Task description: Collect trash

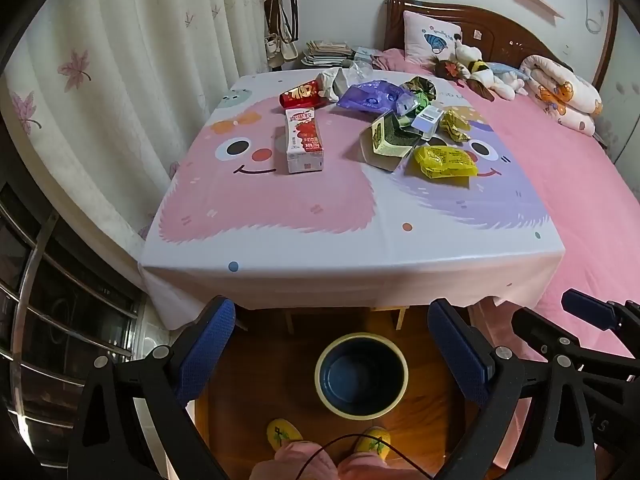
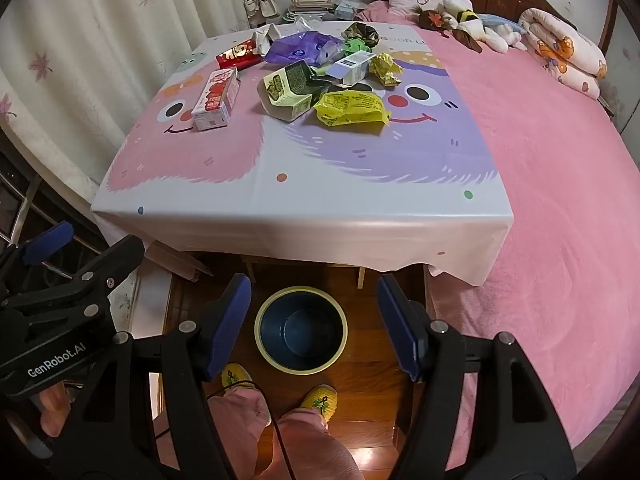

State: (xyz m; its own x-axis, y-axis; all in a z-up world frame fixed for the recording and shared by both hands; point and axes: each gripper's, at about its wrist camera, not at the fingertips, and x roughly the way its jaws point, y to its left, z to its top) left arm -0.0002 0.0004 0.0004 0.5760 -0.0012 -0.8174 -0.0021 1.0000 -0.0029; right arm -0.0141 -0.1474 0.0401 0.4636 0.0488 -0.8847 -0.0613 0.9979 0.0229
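Note:
Trash lies on the far half of a table with a cartoon-monster cloth (image 1: 352, 240) (image 2: 304, 200): a red-and-white carton (image 1: 304, 140) (image 2: 214, 98), a red packet (image 1: 302, 94) (image 2: 237, 55), a purple bag (image 1: 370, 96) (image 2: 300, 46), a torn green-yellow box (image 1: 394, 138) (image 2: 290, 88) and a yellow wrapper (image 1: 444, 162) (image 2: 352, 108). A dark bin with a pale rim (image 1: 361, 374) (image 2: 301, 328) stands on the floor below the near edge. My left gripper (image 1: 340, 348) and right gripper (image 2: 314, 320) hang open and empty above the bin.
A pink bed (image 2: 560, 200) runs along the table's right side, with plush toys (image 2: 468, 20) and a rolled quilt (image 2: 568, 56) at its head. Curtains (image 1: 120, 100) hang left. The person's legs and yellow slippers (image 2: 318, 400) stand on the wooden floor behind the bin.

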